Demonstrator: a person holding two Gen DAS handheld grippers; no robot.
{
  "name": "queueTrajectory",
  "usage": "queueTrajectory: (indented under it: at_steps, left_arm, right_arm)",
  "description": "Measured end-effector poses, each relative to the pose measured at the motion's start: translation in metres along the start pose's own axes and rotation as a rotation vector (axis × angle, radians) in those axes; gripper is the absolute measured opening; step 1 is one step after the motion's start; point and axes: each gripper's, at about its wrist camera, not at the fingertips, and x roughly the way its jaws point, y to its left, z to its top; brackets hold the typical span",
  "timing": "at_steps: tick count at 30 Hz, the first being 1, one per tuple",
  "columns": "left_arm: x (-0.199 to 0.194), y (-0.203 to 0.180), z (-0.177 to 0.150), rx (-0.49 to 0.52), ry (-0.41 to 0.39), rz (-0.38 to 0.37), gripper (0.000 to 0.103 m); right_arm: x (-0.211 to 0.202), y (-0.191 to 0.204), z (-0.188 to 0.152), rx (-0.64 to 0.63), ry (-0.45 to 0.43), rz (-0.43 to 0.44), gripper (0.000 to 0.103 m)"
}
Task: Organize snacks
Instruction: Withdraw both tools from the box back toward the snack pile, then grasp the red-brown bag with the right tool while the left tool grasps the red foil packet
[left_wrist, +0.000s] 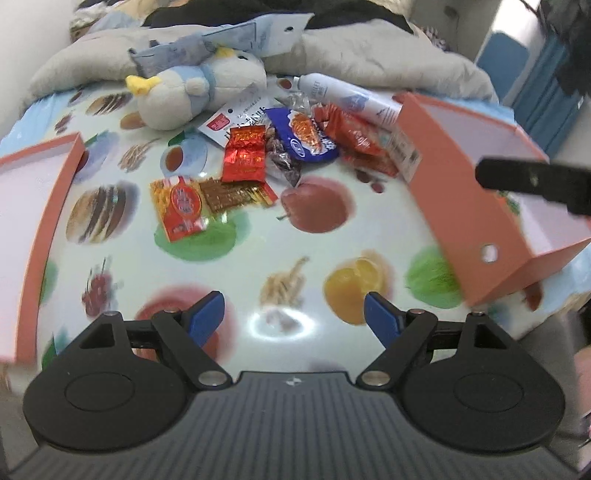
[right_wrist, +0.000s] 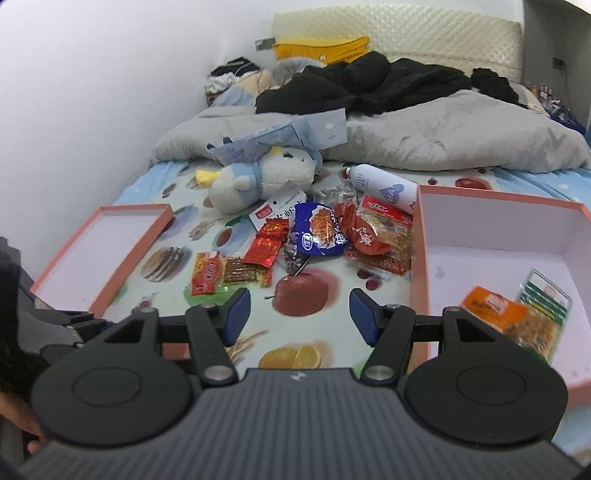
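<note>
A pile of snack packets lies on the fruit-print cloth: a red-and-orange packet (left_wrist: 181, 212) nearest, a red foil packet (left_wrist: 244, 155), a blue bag (left_wrist: 303, 134) and red wrappers (left_wrist: 354, 138). The same pile shows in the right wrist view, with the blue bag (right_wrist: 319, 230) in the middle. A pink box (right_wrist: 495, 258) on the right holds an orange packet (right_wrist: 493, 308) and a clear green-striped packet (right_wrist: 546, 295). A pink lid (right_wrist: 99, 251) lies at the left. My left gripper (left_wrist: 294, 317) is open and empty above the cloth. My right gripper (right_wrist: 298, 312) is open and empty, short of the pile.
A plush bird (right_wrist: 258, 177) and a white bottle (right_wrist: 384, 186) lie behind the pile. A grey quilt (right_wrist: 443, 136) and black clothes (right_wrist: 369, 85) fill the back of the bed. A wall runs along the left.
</note>
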Motion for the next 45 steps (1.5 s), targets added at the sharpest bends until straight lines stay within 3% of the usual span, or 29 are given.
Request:
queueTrajectory:
  at_steps: [4, 13, 23, 27, 31, 40, 45]
  left_arm:
    - [0.037, 0.018, 0.025, 0.036, 0.033, 0.006, 0.086]
    - [0.092, 0.031, 0.102, -0.024, 0.113, 0.012, 0.086]
    - [0.146, 0.046, 0.146, -0.042, -0.042, 0.019, 0.086]
    - [0.171, 0.055, 0.153, -0.044, -0.091, 0.020, 0.086]
    - [0.187, 0.057, 0.151, -0.038, -0.114, 0.040, 0.086]
    - [0.204, 0.064, 0.151, -0.061, -0.102, 0.028, 0.084]
    - [0.211, 0.063, 0.155, -0.056, -0.116, -0.009, 0.074]
  right_arm:
    - [0.044, -0.011, 0.020, -0.016, 0.052, 0.004, 0.062]
    - [0.122, -0.037, 0.076, 0.038, 0.187, 0.025, 0.061]
    - [0.184, -0.067, 0.090, -0.018, 0.173, 0.002, 0.060]
    - [0.201, -0.066, 0.092, -0.029, 0.143, 0.027, 0.060]
    - [0.213, -0.058, 0.090, -0.097, 0.129, -0.023, 0.060]
    - [0.245, -0.069, 0.080, -0.052, 0.201, -0.085, 0.060]
    - [0.259, -0.072, 0.074, -0.046, 0.237, -0.089, 0.055]
